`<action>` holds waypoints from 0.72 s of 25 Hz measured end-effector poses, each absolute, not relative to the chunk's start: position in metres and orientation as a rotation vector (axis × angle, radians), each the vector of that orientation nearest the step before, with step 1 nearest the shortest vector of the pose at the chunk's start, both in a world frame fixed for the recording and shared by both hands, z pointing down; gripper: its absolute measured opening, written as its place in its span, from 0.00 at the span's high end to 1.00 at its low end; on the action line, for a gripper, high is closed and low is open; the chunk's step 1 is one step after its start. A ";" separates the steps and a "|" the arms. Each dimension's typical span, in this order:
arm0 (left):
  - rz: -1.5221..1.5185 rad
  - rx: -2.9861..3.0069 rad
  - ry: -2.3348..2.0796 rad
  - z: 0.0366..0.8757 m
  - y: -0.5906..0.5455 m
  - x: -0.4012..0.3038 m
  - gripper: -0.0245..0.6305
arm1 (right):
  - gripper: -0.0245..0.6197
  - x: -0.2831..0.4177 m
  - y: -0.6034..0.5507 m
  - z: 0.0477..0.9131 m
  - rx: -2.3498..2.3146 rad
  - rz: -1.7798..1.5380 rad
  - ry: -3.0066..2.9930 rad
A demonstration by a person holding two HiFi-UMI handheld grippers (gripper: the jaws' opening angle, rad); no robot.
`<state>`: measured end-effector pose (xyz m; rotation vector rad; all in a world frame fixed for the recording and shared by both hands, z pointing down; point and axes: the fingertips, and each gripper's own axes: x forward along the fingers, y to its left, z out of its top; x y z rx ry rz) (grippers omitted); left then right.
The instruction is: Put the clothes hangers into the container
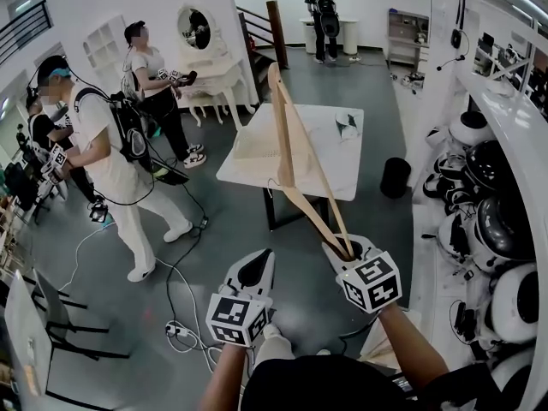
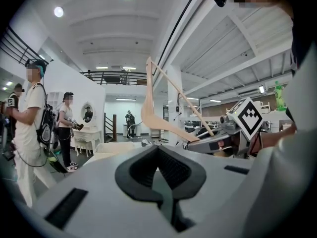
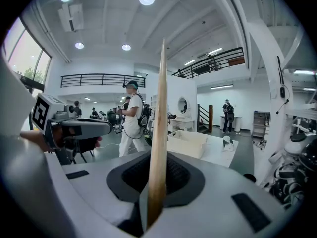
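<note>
A wooden clothes hanger (image 1: 287, 157) rises tilted from my right gripper (image 1: 345, 248), which is shut on its lower end. In the right gripper view the hanger (image 3: 159, 133) stands upright between the jaws. A cream open container (image 1: 255, 148) sits on the near left part of a white table (image 1: 330, 165) ahead; the hanger's top overlaps it in the head view. The container (image 3: 187, 143) also shows beyond the right jaws. My left gripper (image 1: 257, 266) is held lower left of the right one, shut with nothing in it. The left gripper view shows the hanger (image 2: 153, 117) and the right gripper (image 2: 220, 139) to its right.
Two people with backpacks and grippers (image 1: 111, 165) stand at left, with cables (image 1: 184, 268) on the floor. A black bin (image 1: 396, 178) stands right of the table. A white shelf (image 1: 505, 144) with round devices runs along the right. Black chairs (image 1: 51, 315) are at lower left.
</note>
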<state>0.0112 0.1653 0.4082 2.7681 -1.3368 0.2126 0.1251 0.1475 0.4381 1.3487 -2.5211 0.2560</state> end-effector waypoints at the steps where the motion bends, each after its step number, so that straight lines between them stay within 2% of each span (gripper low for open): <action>1: 0.219 2.770 -1.336 0.408 0.164 0.012 0.96 | 0.87 0.126 0.146 0.439 1.347 0.261 -2.521; 18: 0.199 2.744 -1.315 0.414 0.099 0.009 0.96 | 0.87 0.122 0.084 0.446 1.339 0.284 -2.491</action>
